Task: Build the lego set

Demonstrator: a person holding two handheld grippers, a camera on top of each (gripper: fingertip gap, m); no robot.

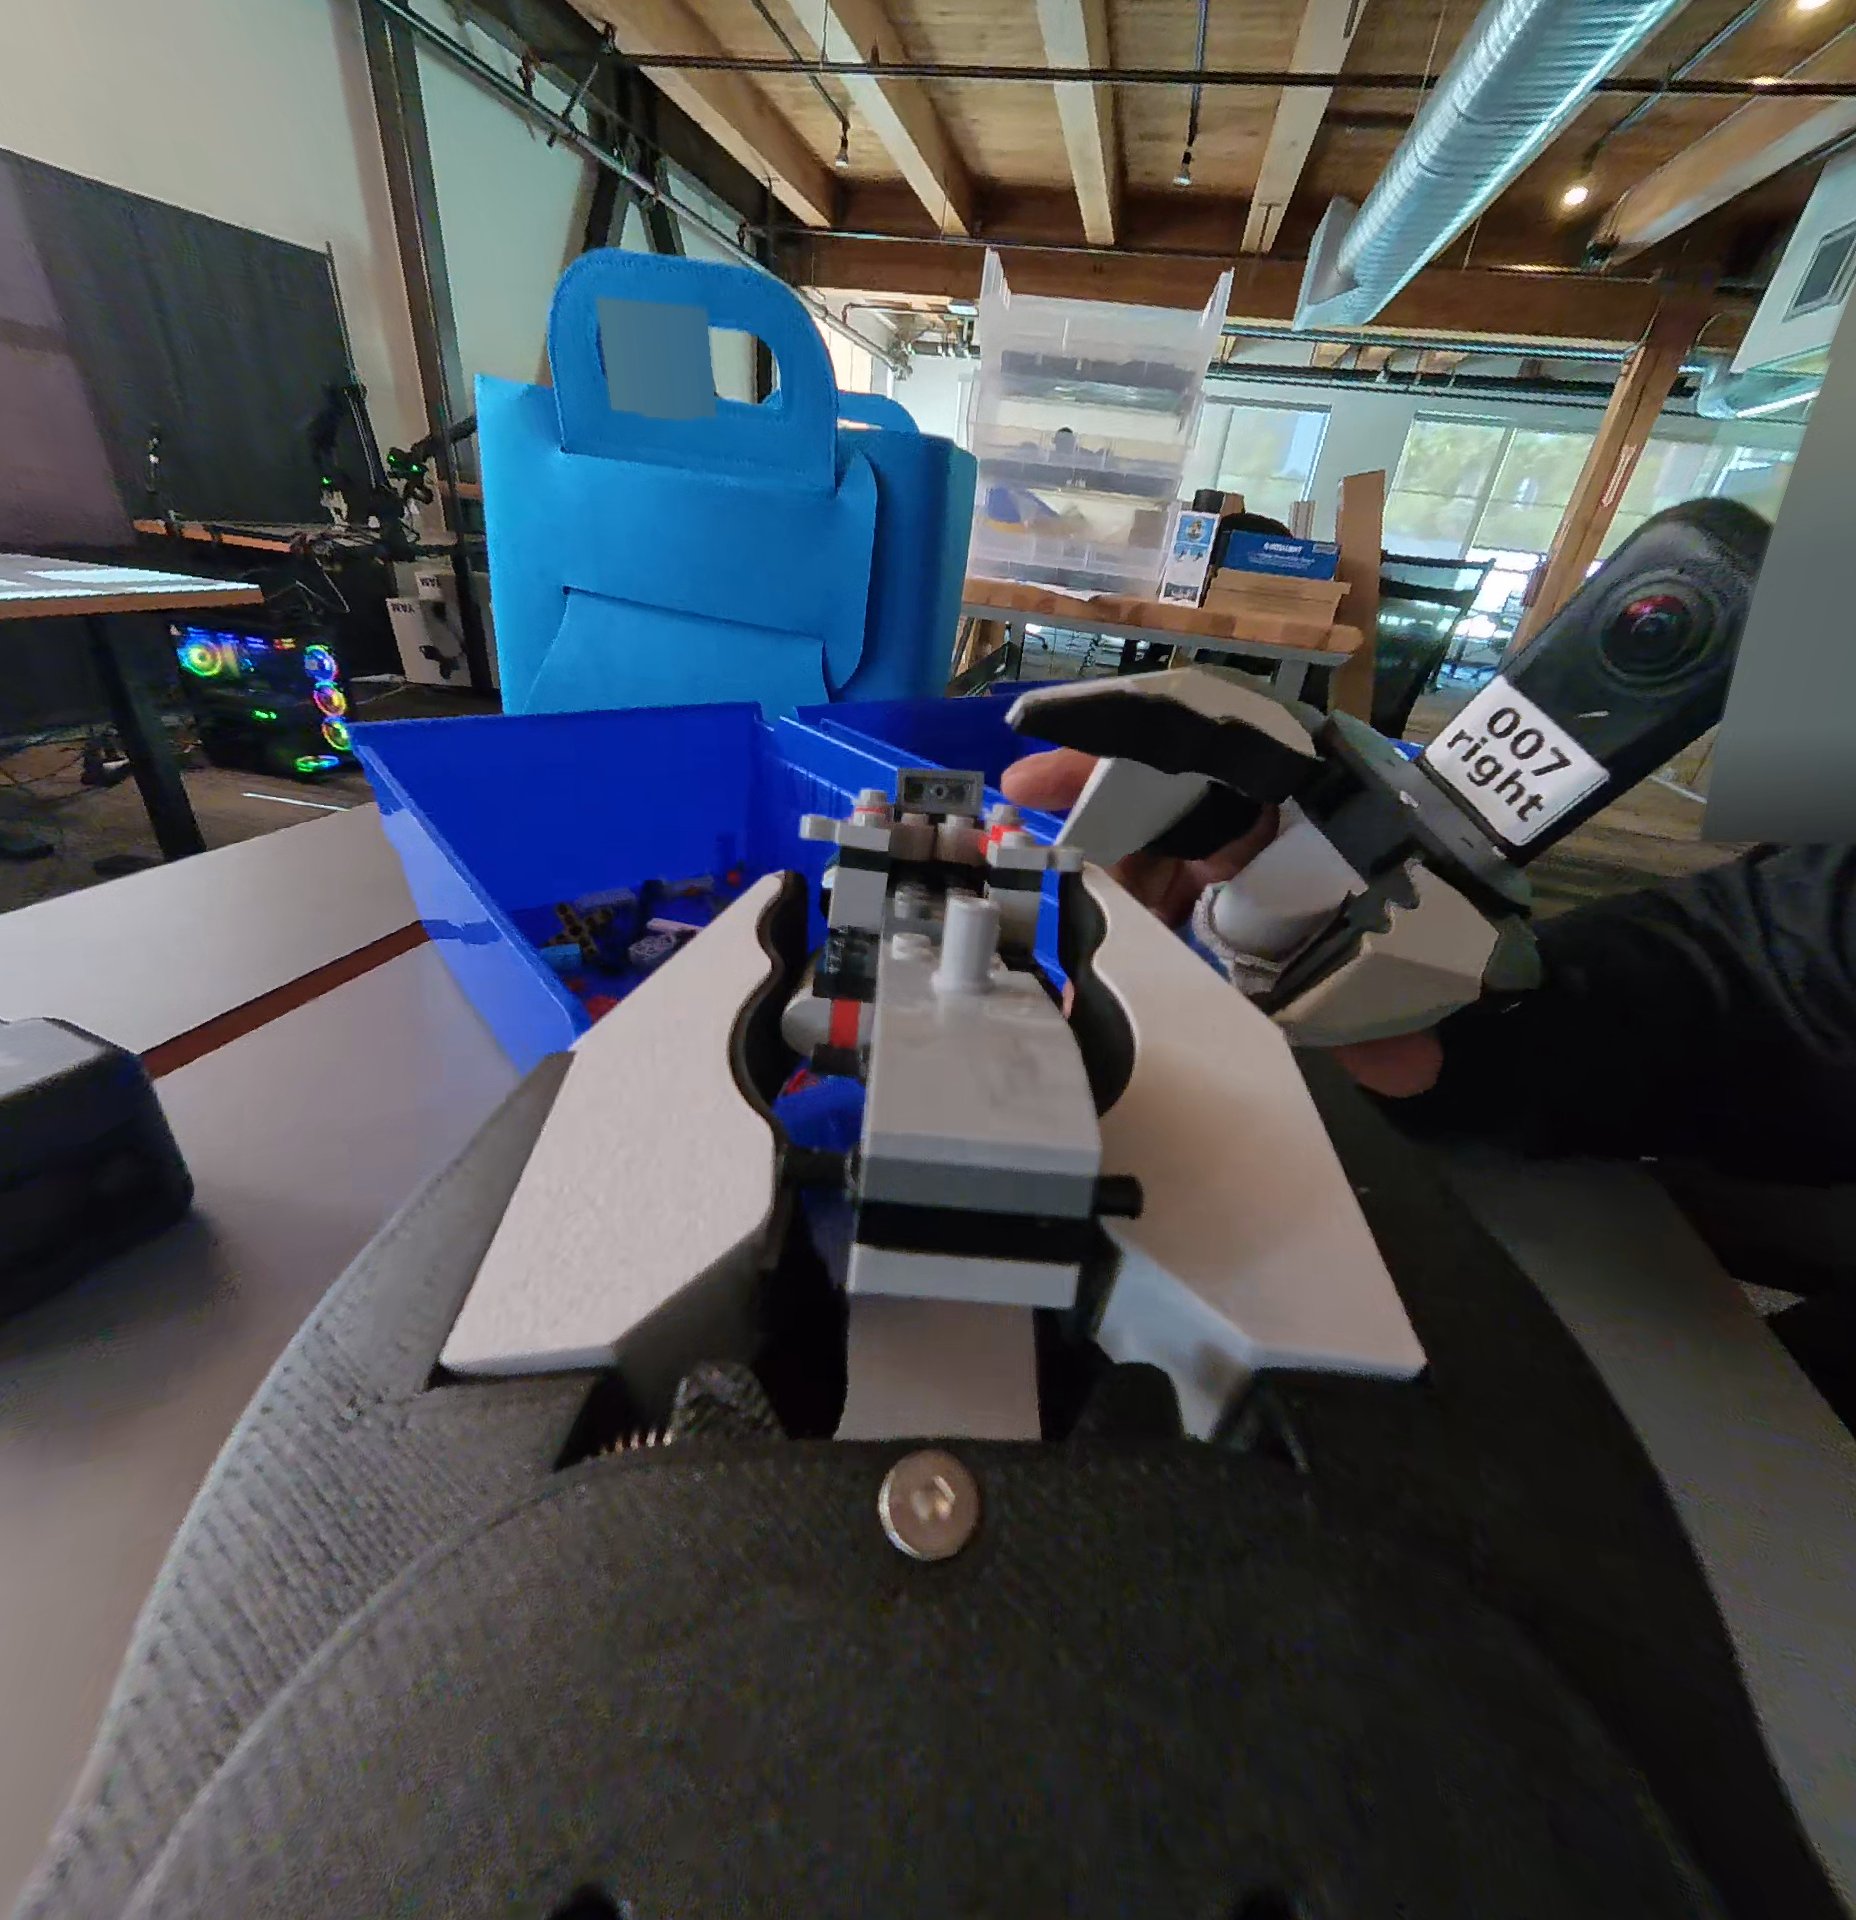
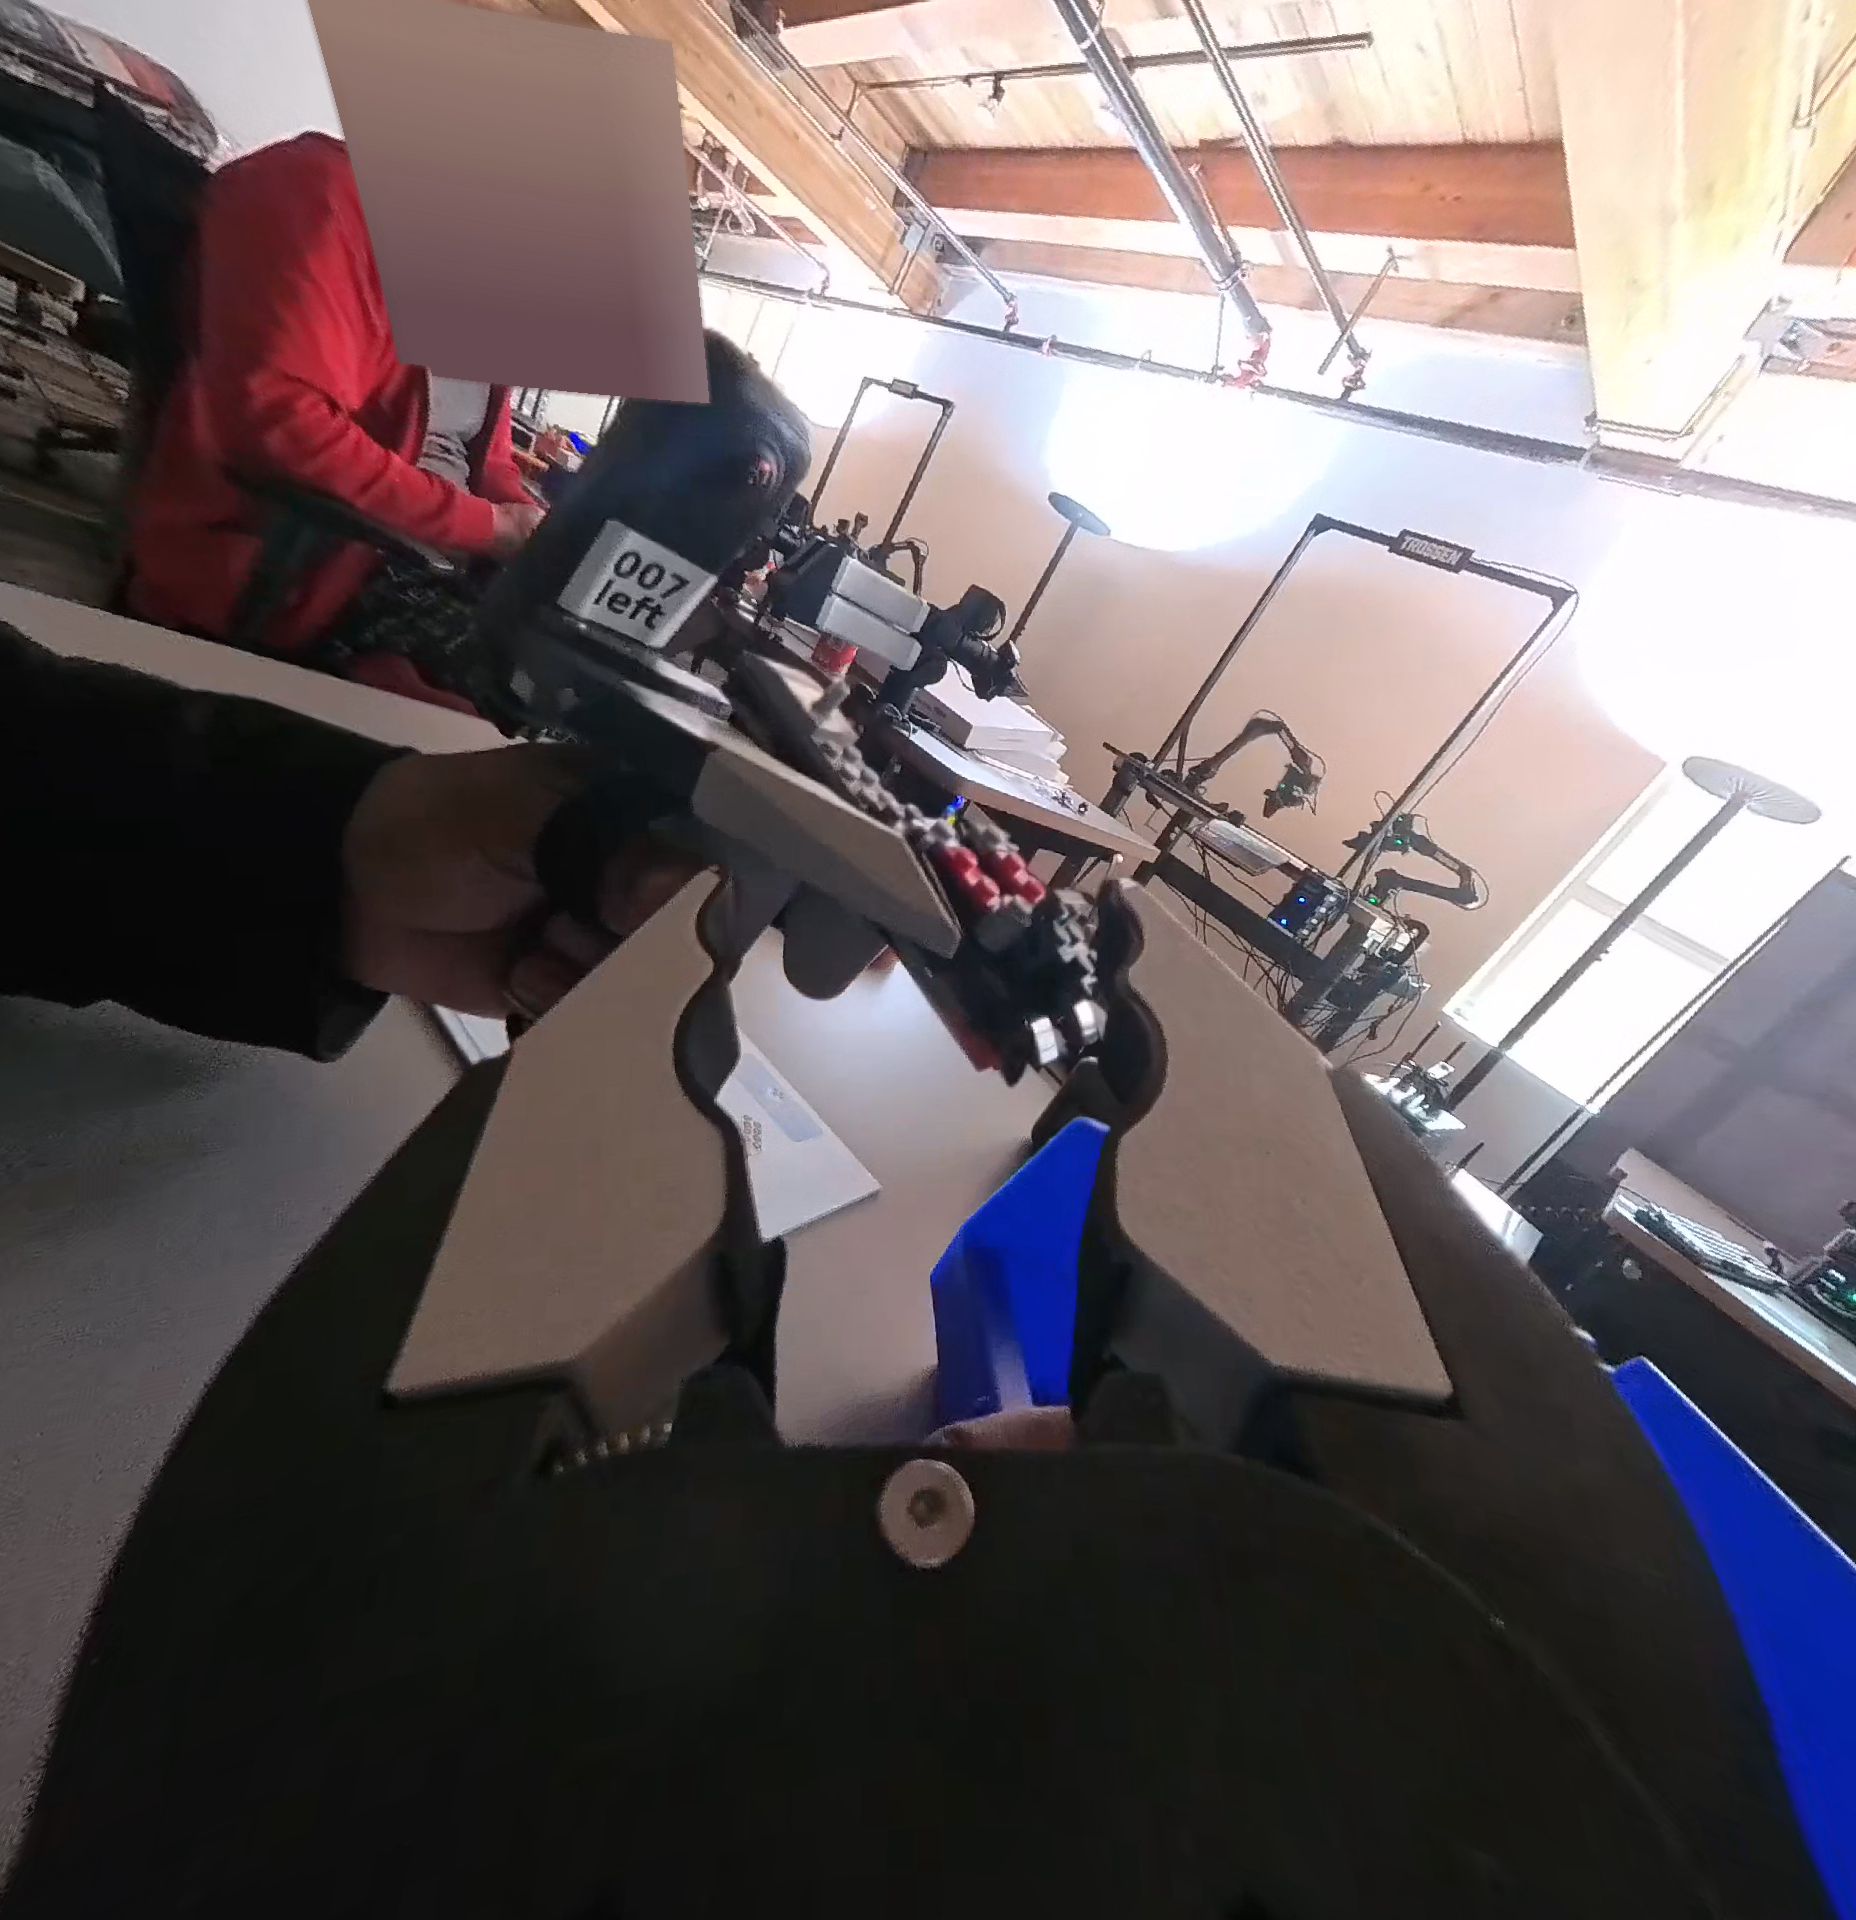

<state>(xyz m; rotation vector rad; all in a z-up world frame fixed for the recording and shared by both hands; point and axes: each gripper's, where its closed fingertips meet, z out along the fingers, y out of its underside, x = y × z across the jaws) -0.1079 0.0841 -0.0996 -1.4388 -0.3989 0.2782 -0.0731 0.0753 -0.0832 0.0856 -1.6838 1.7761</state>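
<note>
My left gripper (image 1: 934,904) is shut on a long grey, black and red lego model (image 1: 965,1081) and holds it above the table, pointing at the blue bin (image 1: 550,790). A small dark grey piece (image 1: 939,792) sits on the model's far end. My right gripper (image 1: 1049,774) is open just right of that end, with a bare fingertip (image 1: 1033,779) showing between its fingers. In the right wrist view my right gripper (image 2: 913,904) is open and empty. The model's end (image 2: 1049,977) lies close to its right finger, and the left gripper's fingers (image 2: 820,847) hold the model.
The blue bin holds several loose lego pieces (image 1: 612,925); its wall (image 2: 1017,1247) shows below my right gripper. A blue felt bag (image 1: 685,540) stands behind it. A black box (image 1: 51,1164) is on the table at left, a white booklet (image 2: 799,1153) lies flat. A person in red (image 2: 300,416) sits beyond.
</note>
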